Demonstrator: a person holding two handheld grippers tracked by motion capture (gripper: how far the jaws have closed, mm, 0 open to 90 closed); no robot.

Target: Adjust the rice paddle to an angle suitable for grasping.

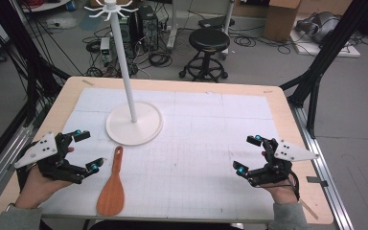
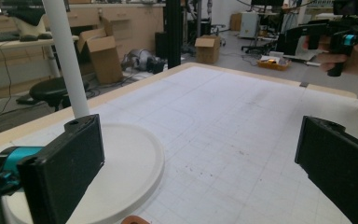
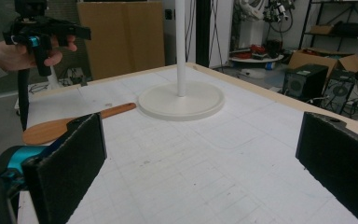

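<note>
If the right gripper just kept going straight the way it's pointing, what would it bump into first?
Probably the white round-based pole stand, centred between the open right gripper's jaws. The wooden rice paddle lies off to the side. Depth is uncertain.

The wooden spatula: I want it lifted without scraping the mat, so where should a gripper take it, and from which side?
Grip the wooden spatula by its narrow handle, the end nearest the white stand base. It lies flat, blade toward the person, so come from above, jaws across the handle. The left gripper, open beside it, is probably best placed.
</note>
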